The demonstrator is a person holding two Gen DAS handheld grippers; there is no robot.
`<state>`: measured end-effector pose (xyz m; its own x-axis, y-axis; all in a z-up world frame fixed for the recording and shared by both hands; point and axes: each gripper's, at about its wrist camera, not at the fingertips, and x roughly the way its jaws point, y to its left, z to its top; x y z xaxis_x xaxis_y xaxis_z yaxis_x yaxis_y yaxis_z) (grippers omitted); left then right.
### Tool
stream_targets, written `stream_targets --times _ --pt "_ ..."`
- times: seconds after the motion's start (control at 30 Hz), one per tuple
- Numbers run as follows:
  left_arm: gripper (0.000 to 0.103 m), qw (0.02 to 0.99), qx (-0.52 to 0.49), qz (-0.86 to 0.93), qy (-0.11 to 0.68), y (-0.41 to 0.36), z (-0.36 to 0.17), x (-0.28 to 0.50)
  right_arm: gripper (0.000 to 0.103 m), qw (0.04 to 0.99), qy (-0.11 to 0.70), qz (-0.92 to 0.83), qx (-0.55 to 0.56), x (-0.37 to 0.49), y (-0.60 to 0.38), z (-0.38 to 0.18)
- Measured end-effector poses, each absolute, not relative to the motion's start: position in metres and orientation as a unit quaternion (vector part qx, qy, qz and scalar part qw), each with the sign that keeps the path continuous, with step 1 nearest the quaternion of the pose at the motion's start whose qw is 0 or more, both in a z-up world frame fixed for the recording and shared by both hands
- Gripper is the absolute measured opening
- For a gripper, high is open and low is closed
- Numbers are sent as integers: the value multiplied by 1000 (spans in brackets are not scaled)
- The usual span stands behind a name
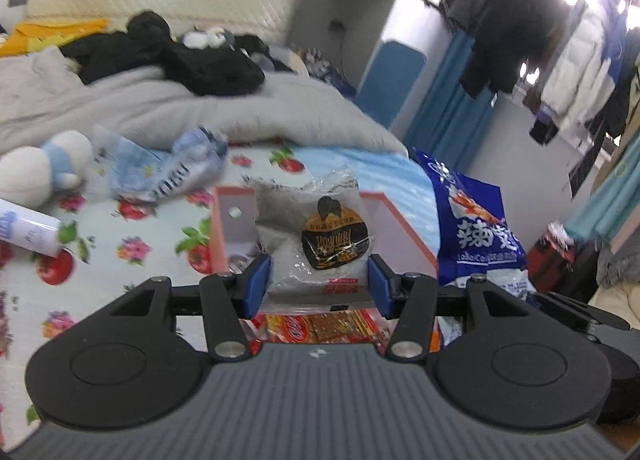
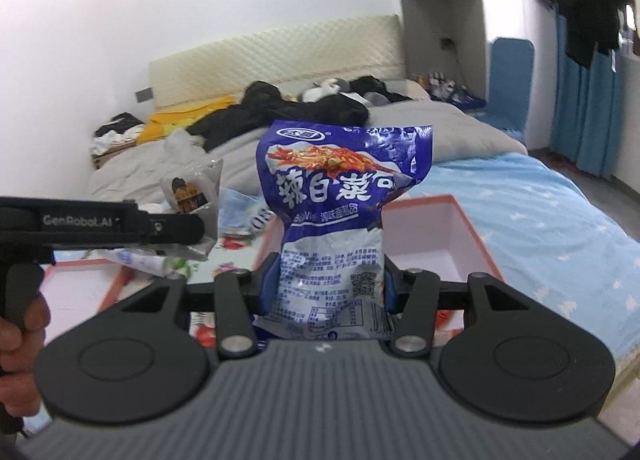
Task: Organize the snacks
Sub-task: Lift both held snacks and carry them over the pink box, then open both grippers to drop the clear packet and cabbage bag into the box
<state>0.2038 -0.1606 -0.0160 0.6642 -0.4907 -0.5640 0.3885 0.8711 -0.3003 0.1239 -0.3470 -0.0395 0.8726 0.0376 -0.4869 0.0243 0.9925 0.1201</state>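
I've got both claws loaded. My left gripper [image 1: 318, 286] is clamped on a clear-wrapped grey snack packet [image 1: 314, 240], blue pads pinching its lower sides, and it hangs over the near end of the pink box [image 1: 404, 227] on the floral sheet [image 1: 132, 244]. My right gripper [image 2: 326, 286] is squeezed onto the waist of a blue spicy-strip bag [image 2: 340, 199], held upright, with the same pink box [image 2: 476, 244] behind it at about 2 o'clock.

Risks, as I judge them: the blue bag is gripped low and stands tall above the pads, so it's top-heavy; a quick swing could fold it over or let the slick foil slide out. The grey packet's wrapper is crinkly and loose, and the pads may be holding film more than contents, so it could slip and land on the red wafer pack [image 1: 320, 326] below, not in the box. In the right view the other gripper [image 2: 120, 225] sits close at 9 o'clock, so crossing paths over the box could knock the two together.

Writing: the blue bag reads 辣白菜 in big white characters, then 调味面制品, plus a QR code and small print I can't make out. The grey packet's black-and-gold badge is unreadable. The other gripper's side says "GenRobot.AI".
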Motion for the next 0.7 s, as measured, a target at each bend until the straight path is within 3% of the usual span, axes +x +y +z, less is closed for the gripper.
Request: stream_targets --times 0.7 --pt "58 866 -38 -250 432 -225 -116 309 53 929 358 -16 91 206 -392 -132"
